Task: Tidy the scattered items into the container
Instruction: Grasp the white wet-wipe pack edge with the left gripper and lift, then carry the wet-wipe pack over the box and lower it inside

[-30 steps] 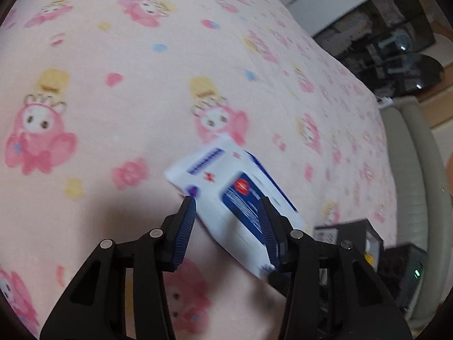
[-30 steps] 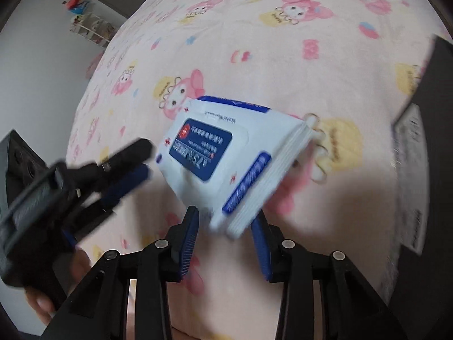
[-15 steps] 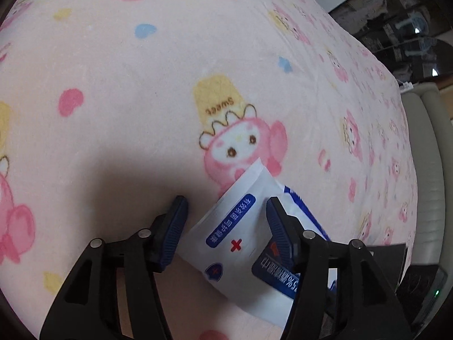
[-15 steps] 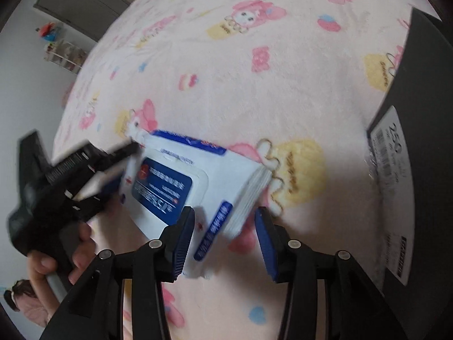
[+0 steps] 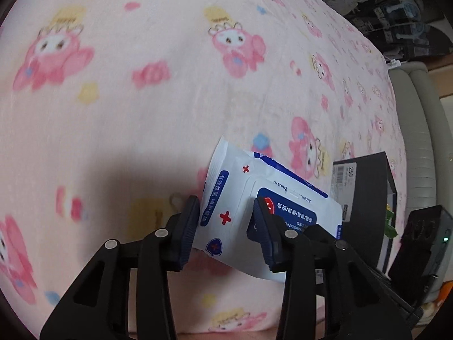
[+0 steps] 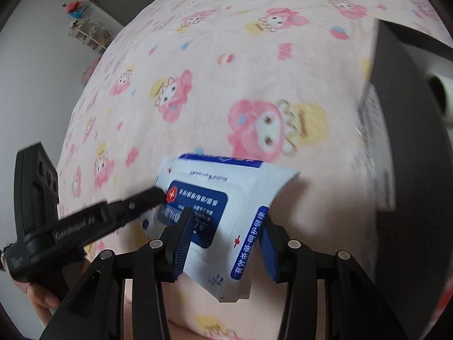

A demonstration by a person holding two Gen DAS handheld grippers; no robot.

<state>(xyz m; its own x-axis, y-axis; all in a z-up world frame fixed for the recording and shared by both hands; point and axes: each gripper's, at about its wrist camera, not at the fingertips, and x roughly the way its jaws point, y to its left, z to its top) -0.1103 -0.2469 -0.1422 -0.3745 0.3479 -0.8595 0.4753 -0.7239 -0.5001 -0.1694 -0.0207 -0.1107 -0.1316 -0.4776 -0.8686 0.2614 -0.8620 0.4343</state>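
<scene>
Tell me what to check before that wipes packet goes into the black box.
1. The white-and-blue soft plastic wipes pack sits between the fingers of the right gripper: ok.
2. The left gripper straddles the pack's other end: ok. Whether it is squeezing: cannot tell.
3. The black rectangular box is in view beside the pack: ok.
4. Room inside the box: cannot tell, the inside is hidden.
5. The pack is lifted clear of the pink cartoon-print blanket: cannot tell.
</scene>
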